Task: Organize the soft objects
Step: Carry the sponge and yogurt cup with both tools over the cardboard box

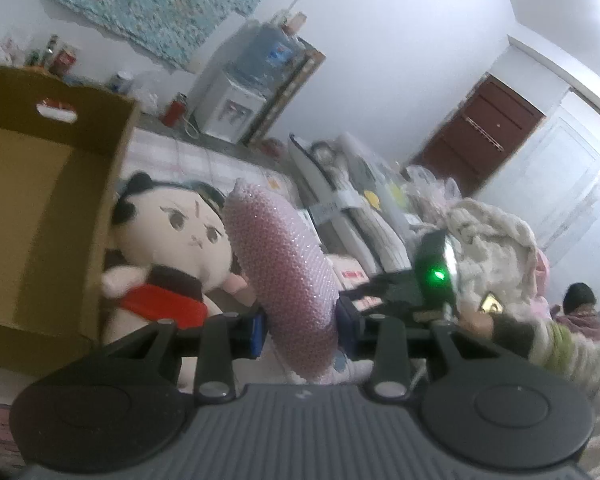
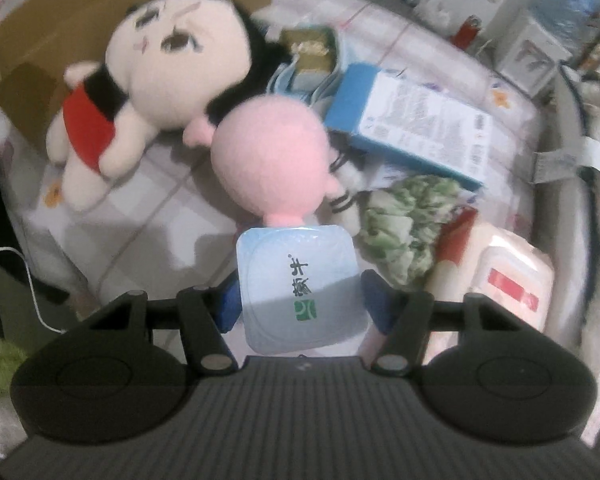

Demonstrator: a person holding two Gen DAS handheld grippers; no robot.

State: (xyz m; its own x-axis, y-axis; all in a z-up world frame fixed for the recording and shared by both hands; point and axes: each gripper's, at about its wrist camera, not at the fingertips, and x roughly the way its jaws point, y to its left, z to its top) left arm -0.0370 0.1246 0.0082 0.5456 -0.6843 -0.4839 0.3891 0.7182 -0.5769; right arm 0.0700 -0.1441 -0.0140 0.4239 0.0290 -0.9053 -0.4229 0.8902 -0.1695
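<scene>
Checked bedspread point(image 2: 148, 216) strewn with soft things, cardboard box point(image 1: 48, 208) stood at its far edge, black-haired doll point(image 2: 172, 80) laid beside the box, pink beaded cushion point(image 1: 284, 280) clamped by the left gripper point(image 1: 300, 328), pale blue packet point(image 2: 298, 284) pinched by the right gripper point(image 2: 300, 308), pink plush point(image 2: 272, 156) just beyond.

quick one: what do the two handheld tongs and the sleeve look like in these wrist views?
Both tongs, the left tongs and the right tongs, look alike: dark grey ribbed body, two round black discs, black linkage arms with silver pivot pins, blue finger pads. In the left wrist view the other unit's black housing shows a green light. The sleeve is fuzzy, cream and olive green.
</scene>
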